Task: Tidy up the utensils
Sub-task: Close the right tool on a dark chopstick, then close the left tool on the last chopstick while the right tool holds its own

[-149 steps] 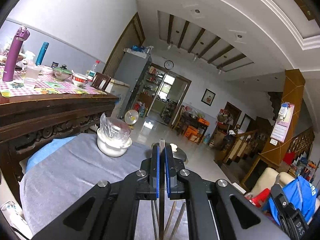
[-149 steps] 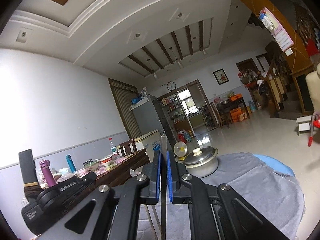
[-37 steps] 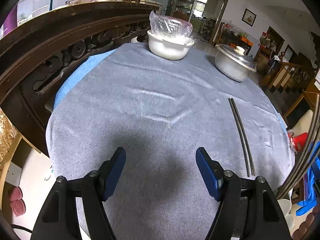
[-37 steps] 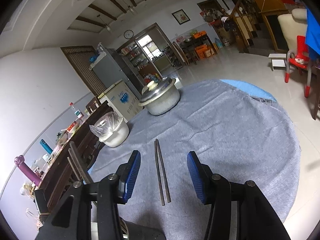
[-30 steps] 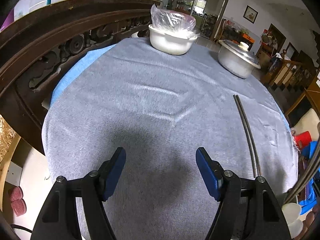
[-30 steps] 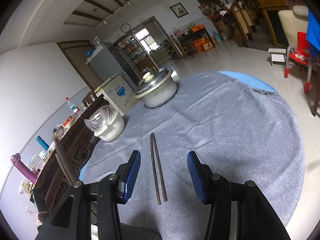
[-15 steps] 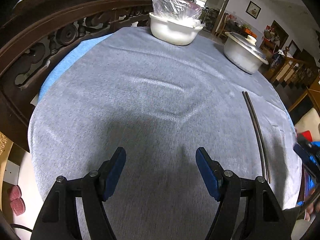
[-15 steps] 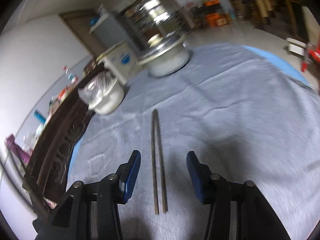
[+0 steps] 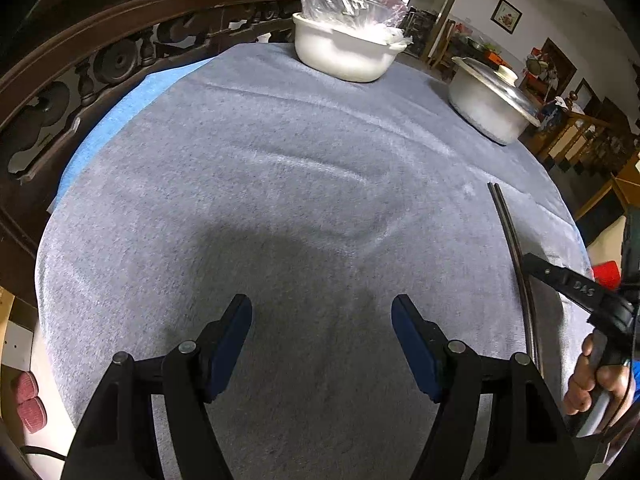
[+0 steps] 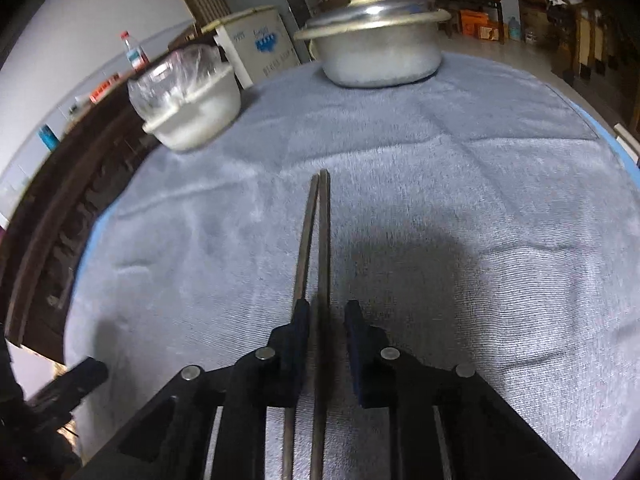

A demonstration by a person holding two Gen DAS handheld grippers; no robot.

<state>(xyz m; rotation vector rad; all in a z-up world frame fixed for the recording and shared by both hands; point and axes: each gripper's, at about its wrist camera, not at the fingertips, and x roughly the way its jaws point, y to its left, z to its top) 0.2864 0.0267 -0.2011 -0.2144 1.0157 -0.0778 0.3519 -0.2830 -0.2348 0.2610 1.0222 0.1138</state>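
— What sort of place is this?
— A lived-in family home: a round table point(image 9: 280, 168) under grey cloth, a plastic-covered white bowl point(image 9: 344, 56), a lidded metal pot point(image 10: 376, 44).
— Anything else?
— Carved dark wooden furniture point(image 9: 100, 64), a framed picture point(image 9: 506, 10), a fridge point(image 10: 260, 46) and cluttered shelves behind.

the tablecloth point(image 9: 280, 168) is grey-blue and a bit fuzzy, with a brighter blue cloth point(image 9: 120, 108) peeking out under its edge. the chopsticks point(image 10: 316, 240) are dark grey-brown. the left gripper point(image 9: 322, 334) is black with dark blue pads point(image 9: 232, 344), and the right gripper point(image 10: 326, 320) is black with dark blue pads point(image 10: 356, 344) too. the bowl point(image 9: 344, 54) is white, and the plastic bag point(image 9: 352, 4) on top is clear and shiny. the pot point(image 10: 380, 46) is silver-grey with a shiny silver lid point(image 10: 372, 12). the carved wooden table point(image 9: 80, 52) is dark brown. the slippers point(image 9: 30, 404) on the floor are pinkish red.
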